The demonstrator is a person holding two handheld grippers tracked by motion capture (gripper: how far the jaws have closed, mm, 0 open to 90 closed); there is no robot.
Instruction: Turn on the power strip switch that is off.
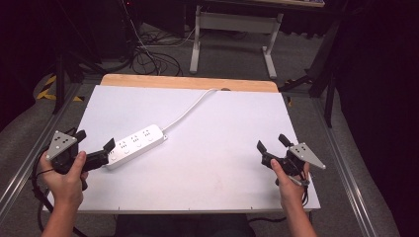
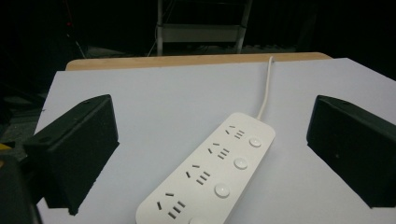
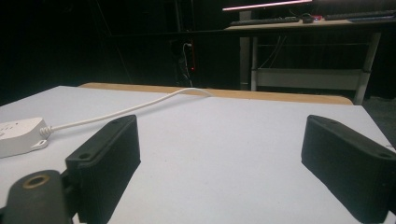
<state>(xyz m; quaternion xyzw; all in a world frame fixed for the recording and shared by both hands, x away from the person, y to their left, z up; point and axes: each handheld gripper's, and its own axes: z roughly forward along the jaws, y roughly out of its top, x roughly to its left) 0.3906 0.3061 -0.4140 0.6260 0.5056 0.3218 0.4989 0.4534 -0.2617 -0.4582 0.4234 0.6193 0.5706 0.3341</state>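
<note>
power strip [image 1: 136,146] diagonal, cord [image 1: 190,109] end far-right

Grey carpet [image 1: 237,54], white-legged desk [image 1: 232,22], darkness

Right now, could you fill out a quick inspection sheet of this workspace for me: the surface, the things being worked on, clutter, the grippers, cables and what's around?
Surface: white rectangular tabletop with a light wooden strip along its far edge.
Job's things: white four-socket power strip lying flat, left of centre.
Clutter: nothing seen.
Grippers: left gripper with black jaws wide apart at the strip's near end; right gripper with jaws apart over bare table, holding nothing.
Cables: the strip's white cord runs to the far edge; dark cables lie on the floor beyond.
Surroundings: grey floor, white-legged desk, dark room.
</note>
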